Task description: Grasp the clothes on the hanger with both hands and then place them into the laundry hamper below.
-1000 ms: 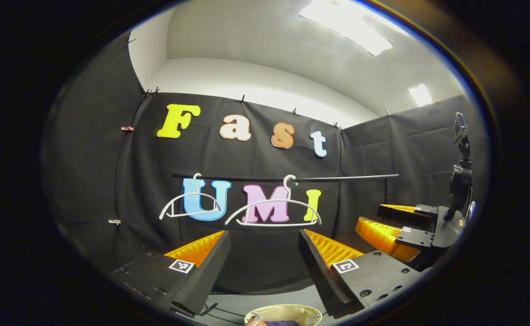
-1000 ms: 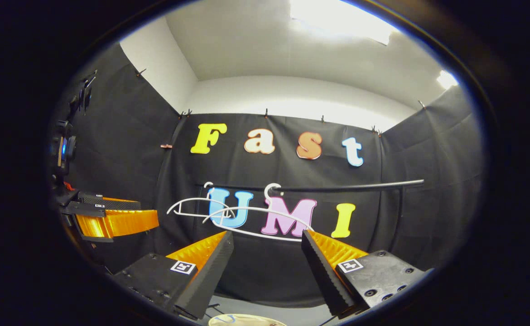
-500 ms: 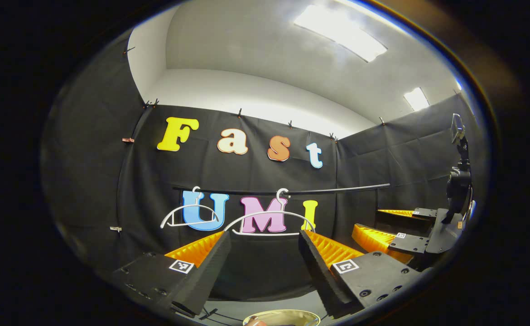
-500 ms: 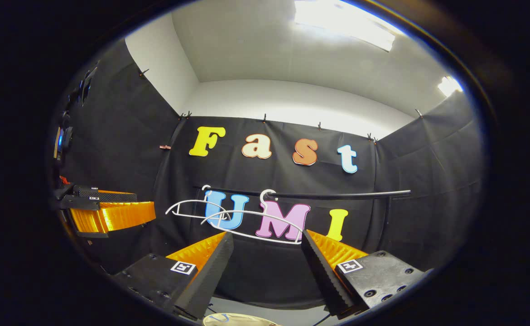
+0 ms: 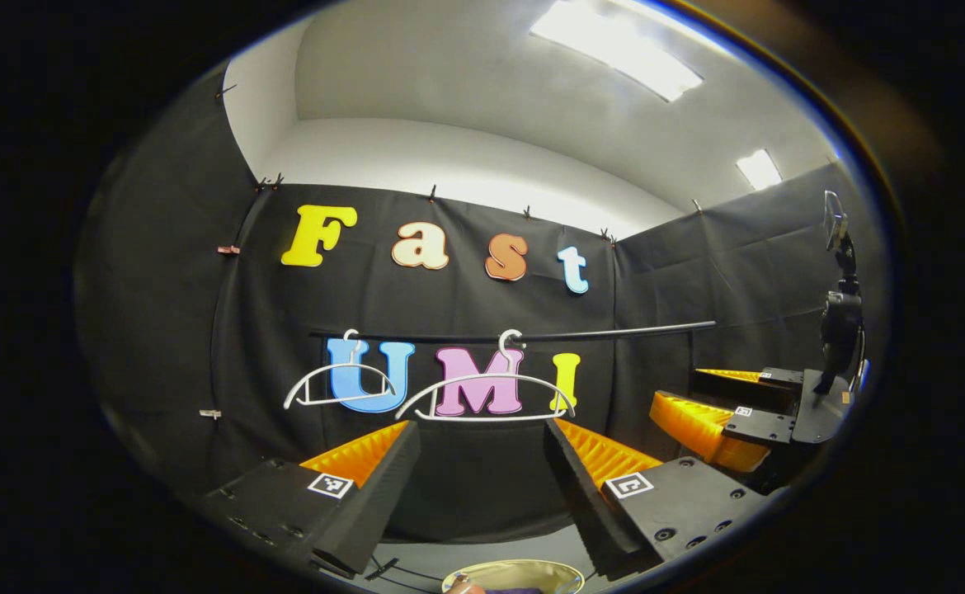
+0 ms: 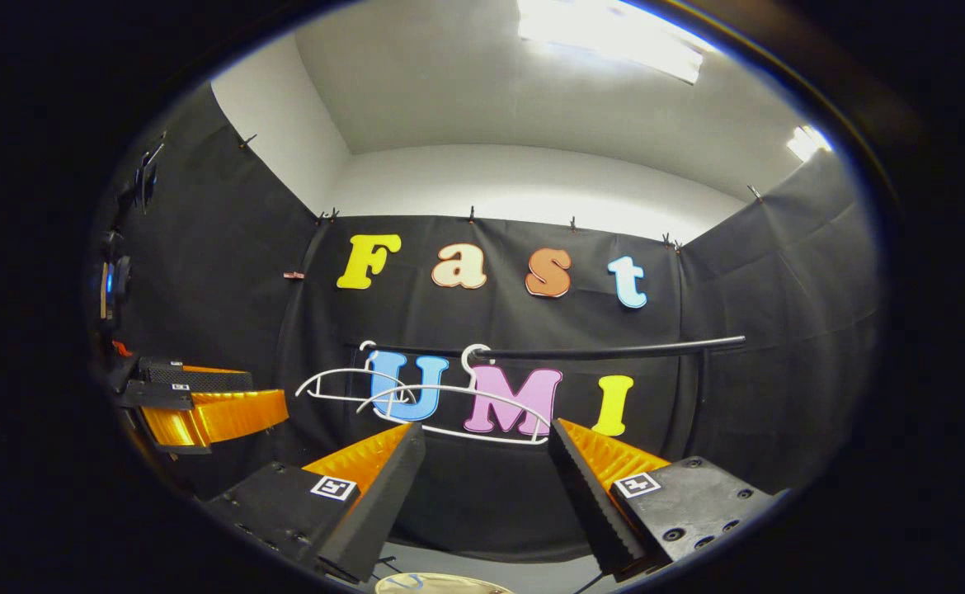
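Looking toward the far wall from both gripper views. Hanging bare on a dark rail [image 5: 614,332]: two white hangers, a smaller-looking one [image 5: 342,402] to the left and a wider one [image 5: 491,419] right of it, overlapping in the right gripper view.

Holding nothing: left hand-held gripper [image 5: 482,429], fingers spread wide and released, pointing just below the wider hanger. Likewise gaping and empty: right hand-held gripper [image 6: 487,431], also appearing off to the right in the left gripper view [image 5: 722,412].

Peeking in at the near bottom edge: pale rim of the laundry hamper [image 5: 524,565], with a scrap of purple clothes [image 5: 511,590] inside it. Judging from that, garment probably lying in the hamper already, though mostly cut off from sight.

Risking from here:
- catching a spread finger on the wider hanger's lower bar and dragging it off the rail;
- knocking the two hangers together and tangling them;
- leaving cloth draped over the hamper rim, being unable to see most of it.
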The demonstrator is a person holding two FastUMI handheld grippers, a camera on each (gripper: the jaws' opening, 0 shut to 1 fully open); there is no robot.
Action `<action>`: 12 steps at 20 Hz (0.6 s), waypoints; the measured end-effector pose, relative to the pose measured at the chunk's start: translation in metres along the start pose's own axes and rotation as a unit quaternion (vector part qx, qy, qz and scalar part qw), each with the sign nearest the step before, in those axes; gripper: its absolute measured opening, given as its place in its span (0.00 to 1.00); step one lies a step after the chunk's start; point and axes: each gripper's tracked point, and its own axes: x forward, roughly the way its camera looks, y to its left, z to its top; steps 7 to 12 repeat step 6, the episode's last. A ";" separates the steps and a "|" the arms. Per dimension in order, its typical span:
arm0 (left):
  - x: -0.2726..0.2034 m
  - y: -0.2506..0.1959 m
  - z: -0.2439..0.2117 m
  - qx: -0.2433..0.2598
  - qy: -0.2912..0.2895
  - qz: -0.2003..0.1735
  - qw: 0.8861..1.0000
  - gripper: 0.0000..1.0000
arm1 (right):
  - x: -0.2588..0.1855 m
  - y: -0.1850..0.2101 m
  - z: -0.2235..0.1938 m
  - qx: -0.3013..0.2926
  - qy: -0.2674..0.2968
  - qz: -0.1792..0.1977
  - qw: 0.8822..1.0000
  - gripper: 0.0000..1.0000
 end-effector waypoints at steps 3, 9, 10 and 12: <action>0.003 -0.001 0.000 0.002 0.002 0.001 1.000 0.95 | 0.000 -0.003 -0.001 0.005 0.002 0.001 1.000 0.97; 0.004 -0.004 0.002 0.001 0.000 0.000 1.000 0.95 | 0.000 -0.007 0.000 0.005 0.003 -0.001 1.000 0.97; 0.004 -0.004 0.002 0.001 0.000 0.000 1.000 0.95 | 0.000 -0.007 0.000 0.005 0.003 -0.001 1.000 0.97; 0.004 -0.004 0.002 0.001 0.000 0.000 1.000 0.95 | 0.000 -0.007 0.000 0.005 0.003 -0.001 1.000 0.97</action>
